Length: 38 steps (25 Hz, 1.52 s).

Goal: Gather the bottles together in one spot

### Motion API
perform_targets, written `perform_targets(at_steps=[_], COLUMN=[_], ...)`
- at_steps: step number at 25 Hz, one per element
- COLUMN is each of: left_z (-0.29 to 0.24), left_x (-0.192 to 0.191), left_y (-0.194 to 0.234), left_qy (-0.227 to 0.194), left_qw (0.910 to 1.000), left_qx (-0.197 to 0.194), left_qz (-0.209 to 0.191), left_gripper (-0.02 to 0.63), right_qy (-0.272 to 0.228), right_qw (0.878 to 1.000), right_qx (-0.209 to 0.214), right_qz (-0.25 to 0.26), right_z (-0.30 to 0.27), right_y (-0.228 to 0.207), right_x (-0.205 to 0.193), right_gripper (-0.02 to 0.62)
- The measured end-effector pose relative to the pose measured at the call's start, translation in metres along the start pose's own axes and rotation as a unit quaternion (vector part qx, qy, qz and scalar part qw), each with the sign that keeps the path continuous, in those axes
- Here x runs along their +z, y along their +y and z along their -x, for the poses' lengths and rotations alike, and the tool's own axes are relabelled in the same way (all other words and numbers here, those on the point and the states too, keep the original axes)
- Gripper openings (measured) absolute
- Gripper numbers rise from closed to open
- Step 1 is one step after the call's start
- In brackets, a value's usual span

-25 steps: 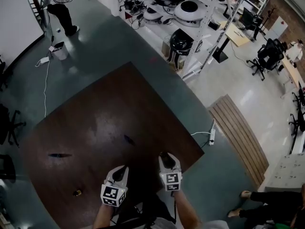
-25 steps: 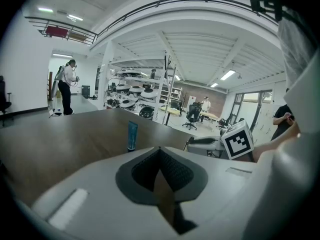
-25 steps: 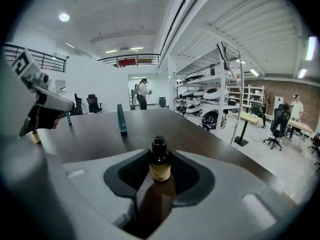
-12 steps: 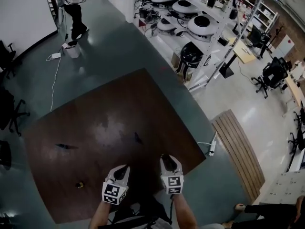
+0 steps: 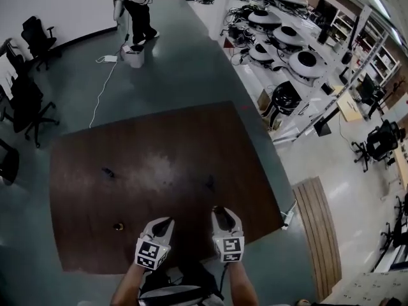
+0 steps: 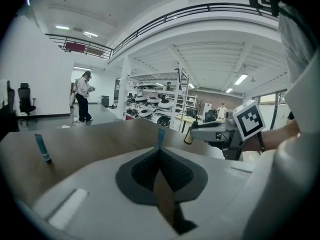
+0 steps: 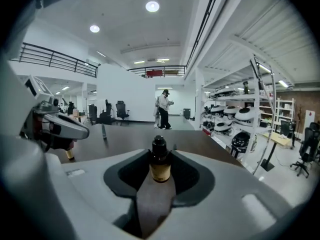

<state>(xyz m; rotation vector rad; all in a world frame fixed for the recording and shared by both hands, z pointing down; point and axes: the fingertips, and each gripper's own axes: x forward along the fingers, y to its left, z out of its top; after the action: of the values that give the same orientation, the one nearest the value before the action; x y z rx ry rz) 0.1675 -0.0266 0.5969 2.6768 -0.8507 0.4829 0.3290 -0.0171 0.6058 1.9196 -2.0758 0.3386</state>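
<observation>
Bottle (image 7: 160, 165) upright, cap upward

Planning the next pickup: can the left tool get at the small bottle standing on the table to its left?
Probably yes. The small bottle stands alone on the table, with nothing between it and the left tool, whose jaws are together and empty.

Dark brown table (image 5: 166, 145), black-capped amber bottle (image 7: 160, 166)

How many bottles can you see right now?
4. One brown bottle in the right gripper; a small bottle on the table's near left; a left blue bottle and right blue bottle mid-table.
</observation>
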Motion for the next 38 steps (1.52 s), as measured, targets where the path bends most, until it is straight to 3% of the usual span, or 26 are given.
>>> perform_targets(at_steps=[12,25,31,38], left_z=[0.086,0.175,0.207,0.224], left_x=[-0.012,-0.033,-0.048,-0.059], left_y=[0.065,0.127,0.144,0.156], left_qy=[-0.021,-0.046,-0.052,-0.052], left_qw=[0.9923,0.9714,0.9620,0.9586], left_qx=[0.113,0.216,0.244,0.254], left_qz=[0.047,0.088,0.110,0.118], left_gripper=[-0.002,-0.001,-0.002,-0.002], right_qy=[-0.012,-0.013,-0.007,0.003], right_qw=[0.992,0.966,0.955,0.948], right_qx=[0.115,0.248,0.283,0.304], right_qz=[0.044,0.076,0.092,0.095], right_z=[-0.032,-0.058,-0.061,-0.062], right_y=[0.104,0.239,0.279,0.309], right_x=[0.039,0.054,0.051,0.041], right_gripper=[0.130,0.130,0.130,0.130])
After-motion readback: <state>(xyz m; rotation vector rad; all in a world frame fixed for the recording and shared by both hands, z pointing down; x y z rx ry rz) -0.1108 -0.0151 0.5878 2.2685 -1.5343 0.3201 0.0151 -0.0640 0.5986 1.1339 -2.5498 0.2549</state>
